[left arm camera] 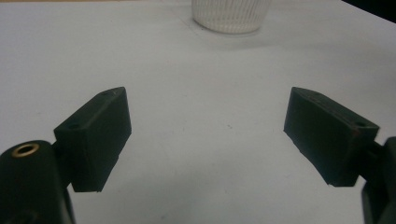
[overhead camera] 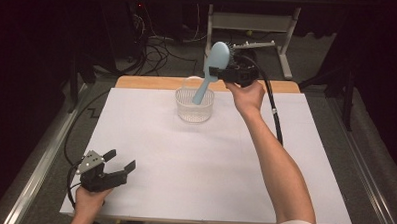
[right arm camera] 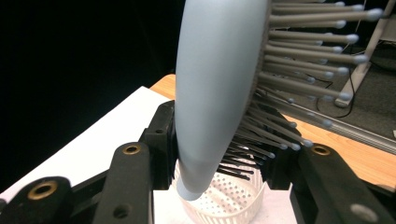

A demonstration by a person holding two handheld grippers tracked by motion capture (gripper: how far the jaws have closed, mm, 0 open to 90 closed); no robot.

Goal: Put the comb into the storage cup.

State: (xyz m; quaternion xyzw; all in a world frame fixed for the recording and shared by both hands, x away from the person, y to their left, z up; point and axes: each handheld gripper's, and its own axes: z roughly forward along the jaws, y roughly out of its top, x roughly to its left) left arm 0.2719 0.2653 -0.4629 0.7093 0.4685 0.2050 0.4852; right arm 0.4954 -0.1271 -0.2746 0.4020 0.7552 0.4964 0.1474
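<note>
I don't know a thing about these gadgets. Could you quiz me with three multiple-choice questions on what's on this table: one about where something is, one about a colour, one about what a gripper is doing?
1. Where is the handle end of the hairbrush?
A. flat on the white sheet
B. pointing down into the white basket
C. beside the left gripper

2. What colour is the hairbrush?
A. light blue
B. red
C. yellow

3. What state is the right gripper in?
A. open above the table
B. shut on nothing
C. shut on the hairbrush

Answers:
1 B, since the high view shows the handle slanting down into the basket.
2 A, since its back is pale blue in the right gripper view.
3 C, since the jaws clamp the brush from both sides, while the left gripper stands open with nothing between its jaws.
</note>
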